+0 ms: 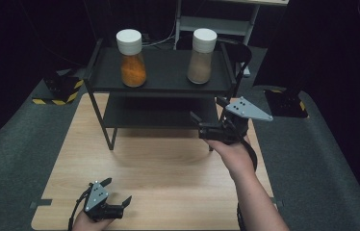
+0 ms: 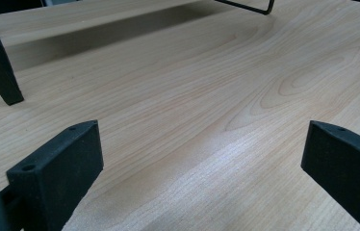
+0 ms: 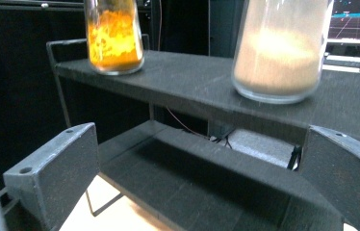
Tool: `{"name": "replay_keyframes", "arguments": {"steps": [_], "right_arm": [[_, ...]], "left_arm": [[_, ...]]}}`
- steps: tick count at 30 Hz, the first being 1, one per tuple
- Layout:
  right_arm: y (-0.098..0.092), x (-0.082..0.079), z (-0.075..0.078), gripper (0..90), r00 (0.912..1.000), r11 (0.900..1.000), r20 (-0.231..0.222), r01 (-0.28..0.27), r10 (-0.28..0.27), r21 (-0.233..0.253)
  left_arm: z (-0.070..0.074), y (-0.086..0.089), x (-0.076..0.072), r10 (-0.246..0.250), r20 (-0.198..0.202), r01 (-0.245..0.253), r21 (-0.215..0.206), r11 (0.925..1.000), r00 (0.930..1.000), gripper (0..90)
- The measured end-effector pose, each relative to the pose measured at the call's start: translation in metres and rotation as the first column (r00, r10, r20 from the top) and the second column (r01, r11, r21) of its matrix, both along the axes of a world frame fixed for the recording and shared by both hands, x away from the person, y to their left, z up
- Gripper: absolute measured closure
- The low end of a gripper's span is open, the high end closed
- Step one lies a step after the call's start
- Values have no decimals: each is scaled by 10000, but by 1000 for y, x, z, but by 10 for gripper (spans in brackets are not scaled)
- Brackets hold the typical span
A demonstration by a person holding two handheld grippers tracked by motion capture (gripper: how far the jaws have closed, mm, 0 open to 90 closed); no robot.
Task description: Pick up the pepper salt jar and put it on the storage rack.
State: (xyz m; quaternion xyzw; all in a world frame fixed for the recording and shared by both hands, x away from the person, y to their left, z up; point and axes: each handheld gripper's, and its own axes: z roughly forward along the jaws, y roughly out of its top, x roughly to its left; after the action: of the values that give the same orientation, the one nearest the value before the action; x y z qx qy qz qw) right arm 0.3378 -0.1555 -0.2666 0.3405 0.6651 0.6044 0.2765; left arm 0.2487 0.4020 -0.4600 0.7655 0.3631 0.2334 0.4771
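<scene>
A person's right gripper [image 1: 206,113] hovers at the front right corner of a black two-tier shelf rack [image 1: 161,86], jaws spread wide and holding nothing, aimed at the jar of pale brown powder [image 1: 201,57] standing on the top shelf just above and beyond it. In the right gripper view that jar [image 3: 278,53] looms large between the open jaws' line of sight, which suggests the gripper is lined up for a grasp on its glass body below the white lid. A second jar, filled with orange powder [image 1: 132,58], stands well apart at the left end of the same shelf; the spacing leaves room for the jaws to close around either one without knocking the other. The lower shelf [image 3: 202,178] sits bare, a likely destination. The left gripper [image 1: 118,198] waits low at the near edge of the wooden counter [image 1: 168,168], jaws also spread and empty, parked clear of the rack so the working arm has free passage. Both jars remain upright and untouched.
</scene>
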Motion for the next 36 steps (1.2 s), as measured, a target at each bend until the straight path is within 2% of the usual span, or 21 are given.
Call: {"name": "replay_keyframes", "arguments": {"steps": [11, 25, 32, 36], "right_arm": [[-9, -14, -28, 0, 9993, 9994, -89, -353, 352, -39], [-9, -33, -66, 0, 9974, 9972, -241, -693, 686, -295], [-10, -43, -91, 0, 9957, 9960, -402, -849, 837, -288], [-8, -48, -108, 0, 9948, 9944, -509, -904, 876, -542]], "left_arm": [[-1, 1, 0, -17, 44, 18, -77, 10000, 10000, 9], [-1, 1, 0, -49, 55, 49, -47, 10000, 10000, 9], [-1, 2, 0, -87, 71, 88, -71, 9999, 9999, 9], [-2, 2, 0, -109, 94, 110, -76, 9999, 9999, 9]]}}
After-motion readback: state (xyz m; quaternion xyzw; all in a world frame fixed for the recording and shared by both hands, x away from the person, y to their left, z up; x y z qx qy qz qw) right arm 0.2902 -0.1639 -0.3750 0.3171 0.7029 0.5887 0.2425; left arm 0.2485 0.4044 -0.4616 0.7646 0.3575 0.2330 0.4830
